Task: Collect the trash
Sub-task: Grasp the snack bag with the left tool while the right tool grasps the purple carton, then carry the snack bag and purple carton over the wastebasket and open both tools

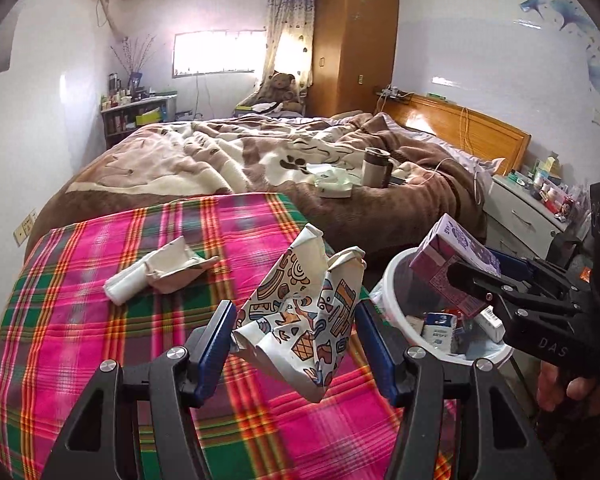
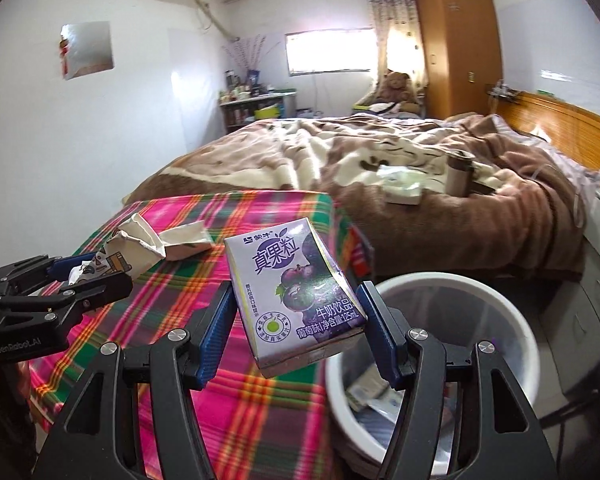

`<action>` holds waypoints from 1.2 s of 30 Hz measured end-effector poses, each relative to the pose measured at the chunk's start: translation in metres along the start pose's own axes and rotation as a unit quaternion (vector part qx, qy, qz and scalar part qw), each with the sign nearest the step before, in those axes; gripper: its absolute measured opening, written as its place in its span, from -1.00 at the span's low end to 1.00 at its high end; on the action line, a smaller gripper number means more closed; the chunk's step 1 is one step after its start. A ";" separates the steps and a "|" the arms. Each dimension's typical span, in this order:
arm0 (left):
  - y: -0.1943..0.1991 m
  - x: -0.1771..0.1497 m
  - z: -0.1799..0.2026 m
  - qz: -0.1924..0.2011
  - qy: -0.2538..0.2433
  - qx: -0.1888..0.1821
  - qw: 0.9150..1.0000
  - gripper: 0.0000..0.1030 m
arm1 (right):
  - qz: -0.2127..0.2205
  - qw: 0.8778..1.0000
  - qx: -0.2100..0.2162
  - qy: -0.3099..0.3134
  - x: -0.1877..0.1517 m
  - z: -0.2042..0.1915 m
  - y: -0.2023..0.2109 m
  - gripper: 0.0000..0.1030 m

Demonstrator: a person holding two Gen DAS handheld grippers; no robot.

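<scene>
Holding two pieces of trash, one per gripper, both angled downward near the white trash bin (image 2: 512, 312). My left gripper (image 1: 296, 332) is clamped on a crumpled patterned paper carton (image 1: 300, 312), hanging over the plaid cloth (image 1: 100, 340) just beside the bin's rim. My right gripper (image 2: 296, 320) is clenched on a purple grape milk carton (image 2: 292, 288), tilted, right at the bin's near rim; from the left wrist view that carton sits above the bin opening. My right hand (image 1: 568, 392) wraps the handle beside the bin. Inside the bin: several small cartons. One crushed white paper carton (image 1: 156, 272) lies on the cloth, well apart from the bin.
</scene>
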State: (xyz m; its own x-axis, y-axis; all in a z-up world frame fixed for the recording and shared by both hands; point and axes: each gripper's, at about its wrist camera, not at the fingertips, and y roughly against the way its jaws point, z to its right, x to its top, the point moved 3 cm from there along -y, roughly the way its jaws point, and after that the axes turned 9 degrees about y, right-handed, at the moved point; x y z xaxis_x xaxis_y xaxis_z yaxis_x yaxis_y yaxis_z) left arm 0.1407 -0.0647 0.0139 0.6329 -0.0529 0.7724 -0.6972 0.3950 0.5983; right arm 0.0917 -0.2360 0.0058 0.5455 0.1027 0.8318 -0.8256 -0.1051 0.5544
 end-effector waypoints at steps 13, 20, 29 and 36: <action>-0.022 -0.006 0.066 -0.013 -0.025 -0.043 0.999 0.19 | -0.009 0.996 -0.075 -0.046 -0.020 0.056 0.020 0.23; -0.043 -0.009 0.099 -0.028 -0.039 -0.065 0.997 0.19 | -0.034 0.990 -0.114 -0.081 -0.039 0.086 0.027 0.23; -0.070 -0.014 0.127 -0.042 -0.053 -0.069 0.995 0.19 | -0.064 0.983 -0.138 -0.103 -0.055 0.113 0.022 0.23; -0.089 -0.019 0.143 -0.057 -0.059 -0.069 0.994 0.20 | -0.085 0.980 -0.140 -0.110 -0.063 0.125 0.015 0.24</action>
State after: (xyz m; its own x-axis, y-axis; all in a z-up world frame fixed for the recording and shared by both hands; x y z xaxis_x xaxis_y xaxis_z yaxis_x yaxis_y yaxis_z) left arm 0.1429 -0.2297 -0.0233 0.6556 -0.2094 0.7255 -0.5650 0.5013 0.6553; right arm 0.0630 -0.3681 -0.0348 0.6703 -0.1246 0.7315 -0.7110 0.1746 0.6812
